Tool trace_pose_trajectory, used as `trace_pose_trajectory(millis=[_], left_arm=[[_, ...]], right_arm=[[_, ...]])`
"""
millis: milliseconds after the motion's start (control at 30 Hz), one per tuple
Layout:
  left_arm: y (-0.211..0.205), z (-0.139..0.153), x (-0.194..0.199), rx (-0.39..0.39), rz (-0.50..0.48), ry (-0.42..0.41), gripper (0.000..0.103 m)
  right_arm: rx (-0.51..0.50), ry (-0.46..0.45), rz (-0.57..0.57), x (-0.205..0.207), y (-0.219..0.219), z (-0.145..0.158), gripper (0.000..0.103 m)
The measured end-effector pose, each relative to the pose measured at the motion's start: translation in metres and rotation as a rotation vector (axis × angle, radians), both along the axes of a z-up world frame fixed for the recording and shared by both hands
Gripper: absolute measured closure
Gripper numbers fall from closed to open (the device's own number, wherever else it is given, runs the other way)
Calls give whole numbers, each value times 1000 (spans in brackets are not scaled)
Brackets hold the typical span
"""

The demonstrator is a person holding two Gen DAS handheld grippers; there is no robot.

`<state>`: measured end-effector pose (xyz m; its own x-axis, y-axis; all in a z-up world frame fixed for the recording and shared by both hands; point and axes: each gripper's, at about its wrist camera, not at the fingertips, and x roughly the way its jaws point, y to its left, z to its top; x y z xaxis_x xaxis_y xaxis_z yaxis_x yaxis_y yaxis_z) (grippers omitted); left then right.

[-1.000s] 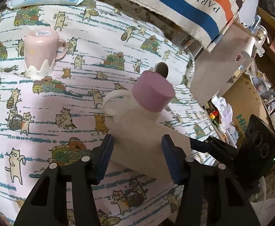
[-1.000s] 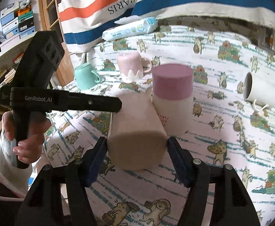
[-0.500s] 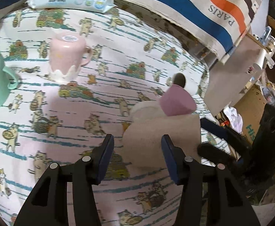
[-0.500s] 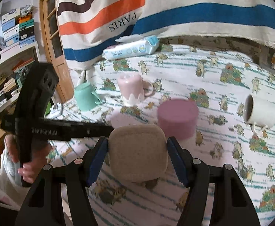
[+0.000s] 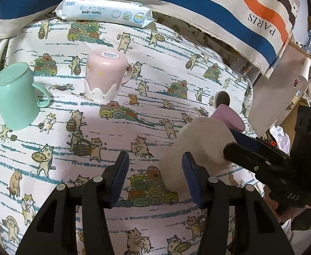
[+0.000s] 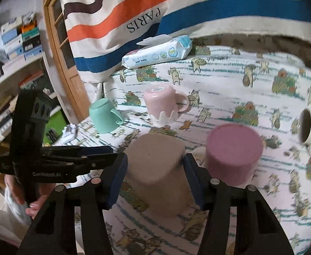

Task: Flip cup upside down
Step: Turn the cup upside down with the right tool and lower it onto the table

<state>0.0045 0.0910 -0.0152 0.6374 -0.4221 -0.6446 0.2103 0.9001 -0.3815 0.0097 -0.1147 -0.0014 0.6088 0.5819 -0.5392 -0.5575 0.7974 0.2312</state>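
Note:
A beige cup (image 6: 157, 170) stands upside down, base up, on the cat-print cloth. My right gripper (image 6: 154, 180) is shut on the beige cup, pads on both sides. The cup also shows in the left wrist view (image 5: 200, 148), just right of my left gripper (image 5: 155, 176), which is open and empty, with its right pad beside the cup. The right gripper's fingers (image 5: 251, 146) reach the cup from the right in that view.
A pink-topped cup (image 6: 233, 153) stands inverted right of the beige cup. An inverted pink mug (image 5: 104, 74), an inverted mint mug (image 5: 15, 97), a white mug (image 6: 310, 127) on its side and baby wipes (image 5: 104, 12) lie beyond. The table edge (image 5: 249, 97) runs at right.
The beige cup has turned from lying tilted to base up. My left gripper has let go of it and swung left; the right gripper keeps hold.

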Motion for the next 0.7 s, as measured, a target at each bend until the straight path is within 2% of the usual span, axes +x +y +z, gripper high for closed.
trace_pose_trajectory(millis=[267, 333, 400, 533, 600, 667, 700], left_arm=[[-7, 5, -6, 4, 6, -32, 51], [-9, 10, -10, 20, 21, -56, 45], [-14, 17, -17, 59, 50, -102, 27], [-28, 34, -32, 141, 83, -208, 15], [-36, 40, -39, 166, 95, -254, 3], [-45, 45, -44, 179, 97, -297, 2], [-50, 47, -46, 192, 97, -311, 0]], right_arm=[[-25, -26, -44, -6, -3, 1, 46], [-43, -40, -56, -9, -5, 3, 46], [-54, -55, -76, -13, -7, 5, 43], [-43, -111, -137, -23, -22, 16, 36], [-31, -143, -175, -29, -33, 23, 30], [-28, -179, -225, -34, -44, 28, 22], [-30, -207, -261, -38, -52, 31, 20]])
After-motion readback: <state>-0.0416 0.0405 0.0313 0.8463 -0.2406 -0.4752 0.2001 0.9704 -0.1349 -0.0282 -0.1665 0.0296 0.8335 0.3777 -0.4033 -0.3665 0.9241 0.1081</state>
